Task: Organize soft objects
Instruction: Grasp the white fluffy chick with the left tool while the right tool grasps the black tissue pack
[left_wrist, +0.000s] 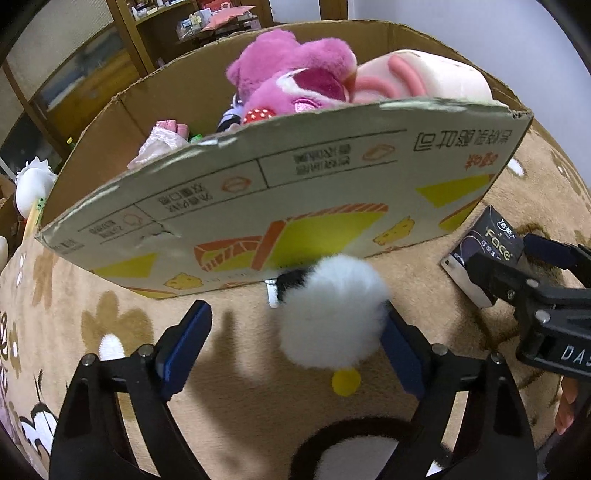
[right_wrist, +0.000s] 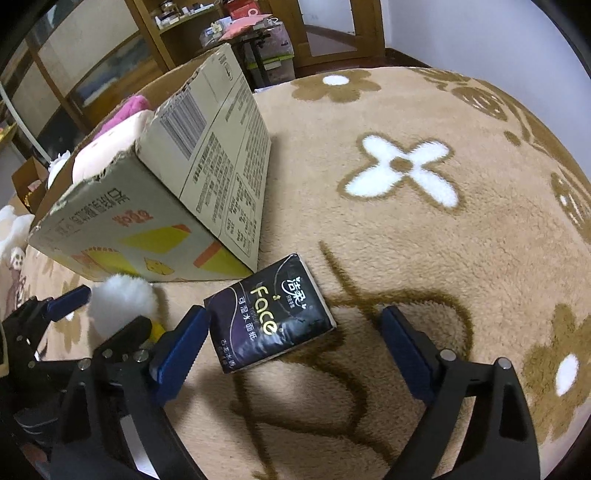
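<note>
We hold left gripper (left_wrist: 295, 343) fingers apart around white plush (left_wrist: 332, 314); right gripper (right_wrist: 295, 347) fingers apart, tissue pack (right_wrist: 271, 312) between, nearer left finger, beside box (right_wrist: 155, 221) corner.

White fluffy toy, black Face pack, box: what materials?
White fluffy toy: long-pile plush, matte, fuzzy outline. Face pack: likely thin plastic film over tissues, glossy, with crinkled highlights. Box: corrugated cardboard, printed outside, raw brown inside, ragged torn rim.

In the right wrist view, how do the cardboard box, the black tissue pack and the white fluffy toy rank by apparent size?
1. cardboard box, clearly largest.
2. black tissue pack.
3. white fluffy toy, smallest as seen, but the left tool partly hides it, so its rank against the pack is unsure.
</note>
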